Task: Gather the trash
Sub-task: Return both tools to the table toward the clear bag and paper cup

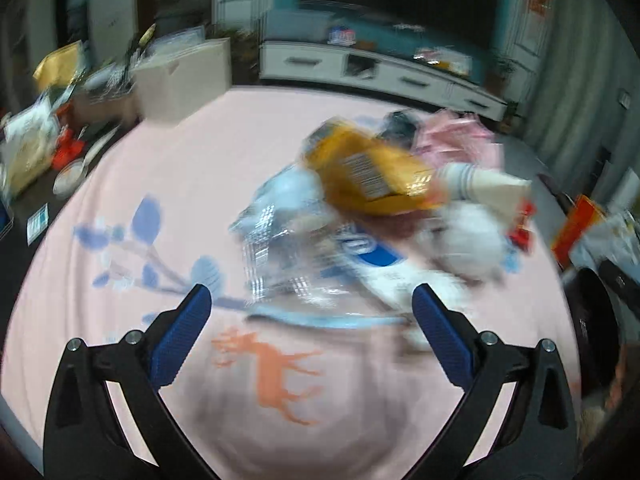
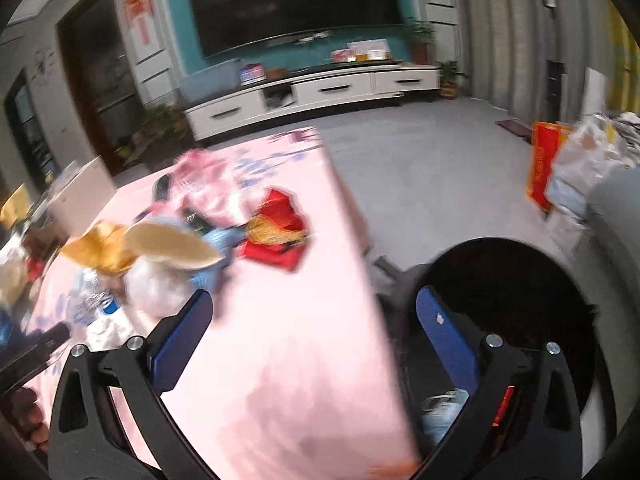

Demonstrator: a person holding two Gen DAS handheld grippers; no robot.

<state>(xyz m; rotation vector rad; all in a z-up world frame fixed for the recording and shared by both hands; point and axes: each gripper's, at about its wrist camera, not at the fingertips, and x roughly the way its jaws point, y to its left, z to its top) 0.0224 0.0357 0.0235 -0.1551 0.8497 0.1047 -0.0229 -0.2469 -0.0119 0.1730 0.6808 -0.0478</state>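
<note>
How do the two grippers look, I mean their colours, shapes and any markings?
Both look alike. The left gripper and the right gripper each have two black, angular, open-framed arms with silver bolts, ending in flat fingers covered with blue textured pads. One right pad carries a small pale mark. No cables or sleeves are visible.

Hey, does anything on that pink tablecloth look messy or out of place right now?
Yes. Trash is heaped on the pink tablecloth: a yellow snack bag lies atop a crumpled clear plastic wrapper.
</note>
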